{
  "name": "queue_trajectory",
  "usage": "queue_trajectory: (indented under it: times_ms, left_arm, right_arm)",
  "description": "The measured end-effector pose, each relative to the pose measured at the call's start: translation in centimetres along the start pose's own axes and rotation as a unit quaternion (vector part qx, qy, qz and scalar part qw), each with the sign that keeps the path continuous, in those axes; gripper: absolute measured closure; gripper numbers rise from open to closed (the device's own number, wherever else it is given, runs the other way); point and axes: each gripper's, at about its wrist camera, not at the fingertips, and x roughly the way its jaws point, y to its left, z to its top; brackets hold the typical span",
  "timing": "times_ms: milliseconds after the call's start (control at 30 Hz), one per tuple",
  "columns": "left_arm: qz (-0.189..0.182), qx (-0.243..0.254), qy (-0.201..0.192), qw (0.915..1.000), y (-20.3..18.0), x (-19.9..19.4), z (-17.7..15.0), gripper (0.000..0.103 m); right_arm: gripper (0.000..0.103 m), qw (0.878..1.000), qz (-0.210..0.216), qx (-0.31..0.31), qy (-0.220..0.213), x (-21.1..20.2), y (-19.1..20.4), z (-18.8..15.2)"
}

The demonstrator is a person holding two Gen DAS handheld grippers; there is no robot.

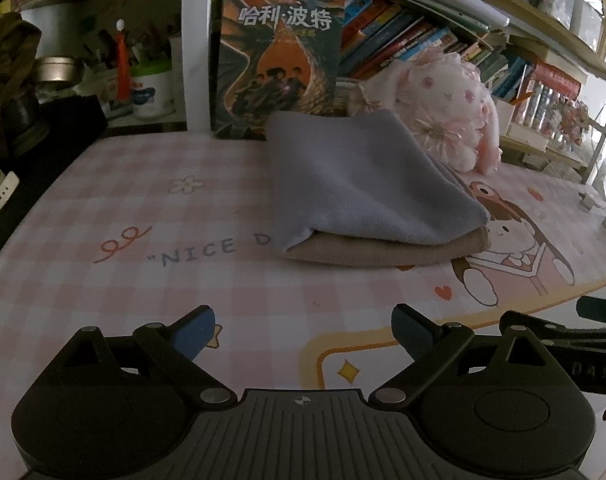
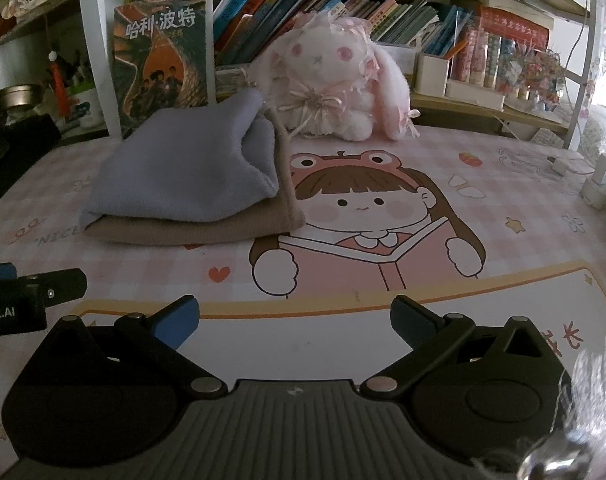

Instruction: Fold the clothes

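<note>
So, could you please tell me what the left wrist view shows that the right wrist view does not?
Only the left wrist view shows the whole "NICE D" lettering and the white flower print on the mat.

Only the right wrist view shows the cartoon girl's full face and the white chargers at the mat's right edge.

Both show the lavender cloth folded on the tan cloth, the plush rabbit, the Harry Potter book, and open, empty fingers on the left gripper and right gripper.

folded cloths on mat — plush rabbit behind | book behind
</note>
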Motion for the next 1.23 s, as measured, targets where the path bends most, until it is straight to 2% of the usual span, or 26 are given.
queue_trajectory:
  times_ms: [167, 267, 1233]
  left_arm:
    - [0.005, 0.002, 0.000, 1.0000, -0.07, 0.19, 0.01, 0.005]
    - [0.010, 0.005, -0.004, 0.9999, -0.10, 0.13, -0.02, 0.001]
    - [0.000, 0.006, 0.006, 1.0000, -0.36, 0.54, -0.25, 0.000]
  right_arm:
    - [0.000, 1.000, 0.002, -0.004, 0.001, 0.19, 0.16, -0.02]
    - [0.000, 1.000, 0.001, -0.004, 0.001, 0.28, 0.14, 0.01]
    - [0.000, 1.000, 0.010, 0.005, 0.010, 0.83, 0.08, -0.06]
